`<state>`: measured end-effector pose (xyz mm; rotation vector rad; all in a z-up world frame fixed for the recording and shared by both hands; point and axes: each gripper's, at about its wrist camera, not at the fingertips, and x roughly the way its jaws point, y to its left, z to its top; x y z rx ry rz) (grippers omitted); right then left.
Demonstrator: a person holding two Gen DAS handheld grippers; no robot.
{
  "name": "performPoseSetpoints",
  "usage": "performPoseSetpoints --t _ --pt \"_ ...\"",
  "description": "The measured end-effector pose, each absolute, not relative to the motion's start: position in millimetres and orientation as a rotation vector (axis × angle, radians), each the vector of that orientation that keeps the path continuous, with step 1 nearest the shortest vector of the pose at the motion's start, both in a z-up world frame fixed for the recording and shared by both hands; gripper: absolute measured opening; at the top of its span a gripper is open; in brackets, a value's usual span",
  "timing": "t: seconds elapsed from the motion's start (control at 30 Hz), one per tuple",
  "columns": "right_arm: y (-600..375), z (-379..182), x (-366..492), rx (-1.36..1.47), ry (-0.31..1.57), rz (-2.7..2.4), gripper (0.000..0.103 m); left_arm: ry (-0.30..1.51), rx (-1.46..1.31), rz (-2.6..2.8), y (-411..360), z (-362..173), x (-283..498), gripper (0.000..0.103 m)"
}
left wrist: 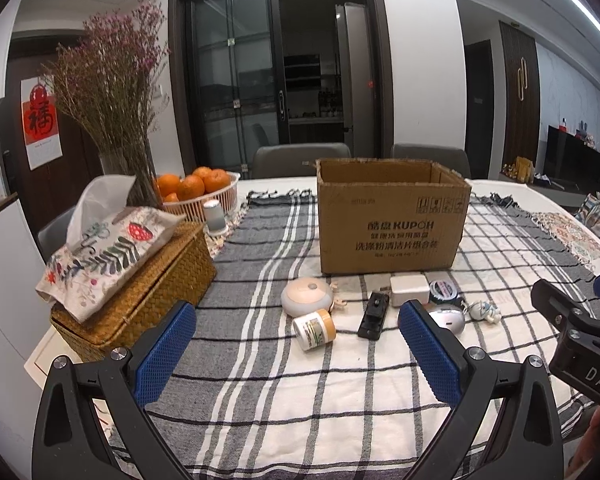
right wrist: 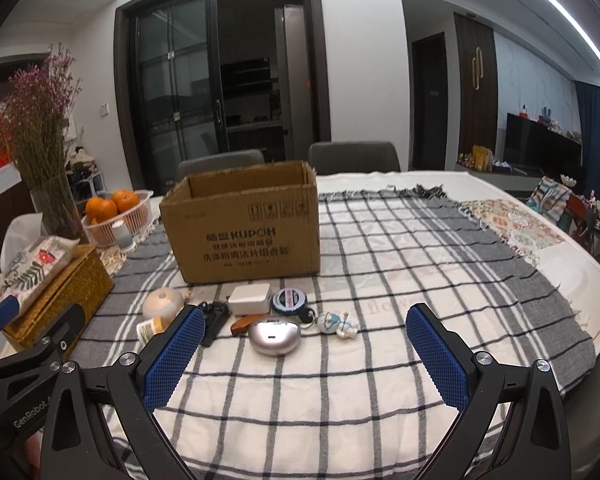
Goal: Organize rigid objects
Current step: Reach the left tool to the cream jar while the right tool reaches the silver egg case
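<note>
You had both tools hovering low over the checked tablecloth [right wrist: 340, 380], and nothing was gripped. Your left gripper [left wrist: 296, 344] stood spread wide and empty, and your right gripper [right wrist: 304, 356] was just as wide and just as empty.

The things to sort lay in a loose cluster on the cloth just in front of the open cardboard box [right wrist: 244, 224], none of them inside it yet. By my reading, all of them were light and stiff, so weight was not your worry; slip was. The silver oval case [right wrist: 275, 336] looked smooth and rounded, likely to squirt out of the pads unless you closed across its narrow width near the middle. The small pill bottle [left wrist: 314, 328] lay on its side and could roll; you would have done best to pinch it across the body, not the cap. The white square box [right wrist: 249, 299] had flat sides and looked the easiest grip. The round beige dome [left wrist: 306, 298] was wide and low, so the rim was the place to take it. The black flat gadget [left wrist: 374, 316] offered its long edges. The round tape measure [right wrist: 289, 301] touched a key ring with a little white figure [right wrist: 336, 325], and that charm seemed the most fragile piece there.
</note>
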<state>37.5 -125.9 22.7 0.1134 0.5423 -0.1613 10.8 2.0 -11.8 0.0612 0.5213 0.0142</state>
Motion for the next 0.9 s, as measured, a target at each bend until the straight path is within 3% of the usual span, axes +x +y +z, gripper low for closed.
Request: performPoseSetpoints --t 0.9 --pt "-124.7 -66.6 131.2 0.150 0.815 -0.096 0.101 0.752 0.015 0.089 4.9 -77.4 95.2 0.099"
